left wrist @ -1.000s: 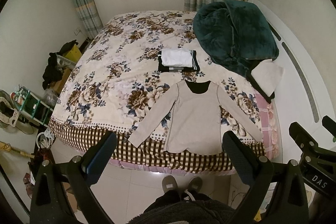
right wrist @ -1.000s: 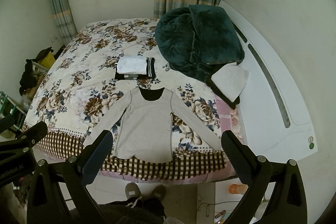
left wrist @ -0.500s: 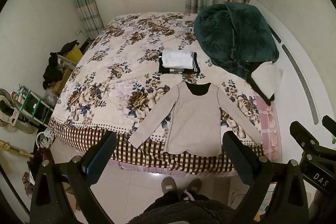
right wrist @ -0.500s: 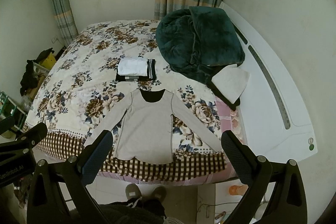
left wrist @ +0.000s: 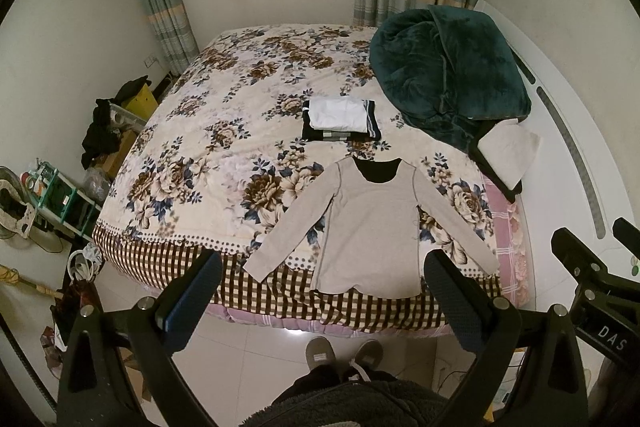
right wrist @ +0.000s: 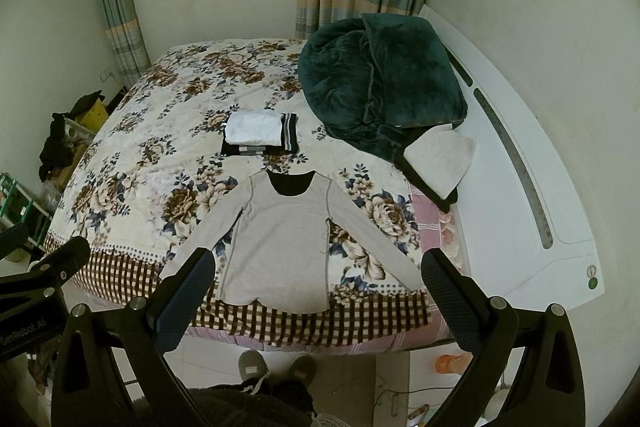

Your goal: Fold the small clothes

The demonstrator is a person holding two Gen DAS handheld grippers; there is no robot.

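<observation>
A beige long-sleeved top (left wrist: 370,223) (right wrist: 280,247) lies flat on the floral bed (left wrist: 192,155) (right wrist: 132,163), sleeves spread, hem at the near edge. Behind it sits a stack of folded clothes (left wrist: 340,119) (right wrist: 260,133), white on black. My left gripper (left wrist: 324,291) is open and empty, held high above the floor in front of the bed. My right gripper (right wrist: 316,287) is open and empty too, beside the left one. Both are well apart from the top.
A dark green blanket (left wrist: 448,67) (right wrist: 380,75) and a white pillow (left wrist: 506,151) (right wrist: 440,159) lie at the bed's right. A white headboard (right wrist: 520,167) runs along the right. Clutter and a green shelf (left wrist: 60,195) stand left. My feet (left wrist: 344,351) are on the tiled floor.
Both views have shifted slightly; the bed sits a little lower in frame. The clothes have not moved and both grippers stay open.
</observation>
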